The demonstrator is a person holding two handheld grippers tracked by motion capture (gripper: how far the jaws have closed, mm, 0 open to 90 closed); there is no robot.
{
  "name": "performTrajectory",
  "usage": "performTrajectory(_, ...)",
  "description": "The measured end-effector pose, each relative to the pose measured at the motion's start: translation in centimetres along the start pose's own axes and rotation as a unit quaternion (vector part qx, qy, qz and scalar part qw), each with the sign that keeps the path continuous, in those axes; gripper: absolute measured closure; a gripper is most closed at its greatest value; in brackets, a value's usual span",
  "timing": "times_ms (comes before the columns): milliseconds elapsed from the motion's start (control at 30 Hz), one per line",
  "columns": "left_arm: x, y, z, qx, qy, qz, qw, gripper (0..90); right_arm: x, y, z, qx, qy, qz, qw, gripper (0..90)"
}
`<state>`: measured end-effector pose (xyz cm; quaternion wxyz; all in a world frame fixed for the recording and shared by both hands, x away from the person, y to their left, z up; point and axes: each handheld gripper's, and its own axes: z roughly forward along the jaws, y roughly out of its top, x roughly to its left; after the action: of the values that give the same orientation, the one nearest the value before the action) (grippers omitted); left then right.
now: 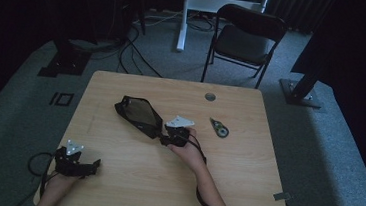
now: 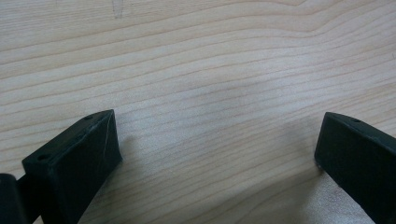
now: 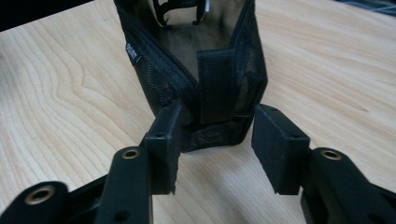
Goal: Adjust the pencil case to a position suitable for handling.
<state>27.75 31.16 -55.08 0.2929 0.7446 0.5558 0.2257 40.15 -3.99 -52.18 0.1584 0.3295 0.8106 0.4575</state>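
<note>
Around the wooden bench (image 1: 114, 182)
A small green-and-black tape dispenser (image 1: 219, 128) lies well right of centre, a round grommet hole (image 1: 210, 96) near the far edge, a black folding chair (image 1: 246, 38) beyond on grey carpet.

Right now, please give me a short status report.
Left gripper open, resting on table. Right gripper half closed around end of black mesh pouch, pads not clearly pressing. Small tape dispenser lies apart, nothing blocking.

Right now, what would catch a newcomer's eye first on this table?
Probably the black mesh pouch near the middle of the wooden table, its near end sitting between the right tongs. To its right lies a small green and black gadget, while the left tongs rest wide open at the near left corner.
</note>
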Motion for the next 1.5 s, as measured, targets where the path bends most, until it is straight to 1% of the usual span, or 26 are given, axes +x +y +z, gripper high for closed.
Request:
performTrajectory(33, 0.0, 0.0, 0.0, 0.000, 0.000, 0.000, 1.0000, 0.1, 0.0, 0.0, 0.3, 0.005, 0.000, -0.006, 1.0000, 54.0)
performTrajectory(100, 0.0, 0.0, 0.0, 0.000, 0.000, 0.000, 1.0000, 0.1, -0.1, -0.1, 0.5, 0.004, -0.007, -0.007, 0.9999, 56.5)
performTrajectory(200, 0.0, 0.0, 0.0, -0.001, 0.001, -0.001, 1.0000, 0.1, -0.3, -0.3, 0.8, 0.006, -0.011, -0.004, 0.9999, 56.8)
performTrajectory(233, 0.0, -0.1, 0.0, -0.001, 0.001, -0.001, 1.0000, 0.1, -0.1, -0.3, 0.9, 0.007, -0.010, -0.013, 0.9998, 56.8)
performTrajectory(300, 0.0, 0.0, 0.0, -0.001, 0.001, -0.001, 1.0000, 0.1, -0.1, -0.3, 0.9, 0.006, -0.011, -0.013, 0.9998, 56.9)
performTrajectory(333, 0.0, 0.0, 0.0, -0.001, 0.001, -0.001, 1.0000, 0.1, 0.0, -0.2, 1.0, 0.001, 0.003, -0.008, 1.0000, 57.7)
performTrajectory(367, 0.0, 0.0, 0.0, -0.001, 0.001, -0.001, 1.0000, 0.1, 0.0, -0.2, 1.0, 0.001, 0.003, -0.008, 1.0000, 57.7)
performTrajectory(400, 0.0, 0.0, 0.0, -0.001, 0.001, -0.001, 1.0000, 0.1, 0.3, 0.0, 1.1, -0.001, 0.011, -0.011, 0.9999, 62.4)
performTrajectory(433, 0.0, 0.0, 0.0, -0.001, 0.001, -0.001, 1.0000, 0.1, 0.4, 0.1, 1.2, 0.001, 0.016, -0.012, 0.9998, 62.5)
performTrajectory(500, 0.0, 0.0, 0.0, -0.001, 0.001, -0.001, 1.0000, 0.1, 0.6, 0.2, 1.4, 0.008, 0.014, -0.023, 0.9996, 71.6)
performTrajectory(533, 0.0, 0.0, 0.0, -0.001, 0.001, -0.001, 1.0000, 0.1, 0.6, 0.2, 1.4, 0.008, 0.014, -0.023, 0.9996, 71.6)
performTrajectory(567, 0.0, -0.1, 0.0, -0.001, 0.001, -0.001, 1.0000, 0.1, 0.6, 0.3, 1.5, 0.006, 0.025, -0.011, 0.9996, 72.3)
performTrajectory(633, 0.0, 0.0, 0.0, -0.001, 0.001, -0.001, 1.0000, 0.1, 0.8, 0.3, 1.4, 0.009, 0.027, -0.012, 0.9995, 72.4)
performTrajectory(700, 0.0, 0.0, 0.0, -0.001, 0.001, -0.001, 1.0000, 0.1, 0.9, 0.3, 1.3, 0.010, 0.023, -0.020, 0.9995, 72.6)
performTrajectory(767, 0.0, 0.0, 0.0, -0.001, 0.001, -0.001, 1.0000, 0.1, 0.8, 0.3, 1.1, 0.006, 0.015, -0.018, 0.9997, 72.6)
performTrajectory(867, 0.0, 0.0, 0.0, -0.001, 0.001, -0.001, 1.0000, 0.1, 0.6, 0.4, 0.9, 0.005, 0.011, -0.012, 0.9998, 72.6)
performTrajectory(967, 0.0, 0.0, 0.0, -0.001, 0.001, -0.001, 1.0000, 0.1, 0.2, 0.2, 0.2, -0.009, -0.002, -0.001, 1.0000, 72.6)
performTrajectory(1000, 0.0, 0.0, 0.0, -0.001, 0.001, -0.001, 1.0000, 0.1, 0.1, 0.1, 0.1, -0.006, -0.004, -0.002, 1.0000, 72.6)
performTrajectory(1067, 0.0, 0.0, 0.0, -0.001, 0.001, -0.001, 1.0000, 0.1, -0.2, -0.2, -0.2, -0.006, -0.006, 0.008, 0.9999, 72.6)
performTrajectory(1100, 0.0, 0.0, 0.0, -0.001, 0.001, -0.001, 1.0000, 0.1, -0.3, -0.3, -0.3, 0.001, -0.006, 0.001, 1.0000, 72.6)
performTrajectory(1133, 0.0, 0.0, 0.0, -0.001, 0.001, -0.001, 1.0000, 0.1, -0.3, -0.4, -0.4, 0.003, -0.012, 0.001, 0.9999, 72.6)
performTrajectory(1300, 0.0, -0.1, 0.0, -0.001, 0.001, -0.001, 1.0000, 0.1, -0.8, -1.3, -1.2, 0.009, -0.011, 0.001, 0.9999, 72.7)
performTrajectory(1333, 0.0, -0.1, 0.0, -0.001, 0.001, -0.001, 1.0000, 0.1, -0.9, -1.5, -1.4, 0.007, -0.014, 0.004, 0.9999, 72.7)
performTrajectory(1367, 0.0, -0.1, 0.0, -0.001, 0.001, -0.001, 1.0000, 0.1, -0.9, -1.6, -1.6, 0.012, -0.017, -0.003, 0.9998, 72.7)
performTrajectory(1433, 0.0, -0.1, 0.0, -0.002, 0.001, -0.001, 1.0000, 0.1, -1.0, -1.7, -1.9, 0.009, -0.018, 0.003, 0.9998, 72.7)
performTrajectory(1500, 0.0, -0.1, 0.0, -0.002, 0.001, -0.002, 1.0000, 0.1, -1.3, -2.1, -2.6, 0.011, -0.029, 0.002, 0.9995, 72.7)
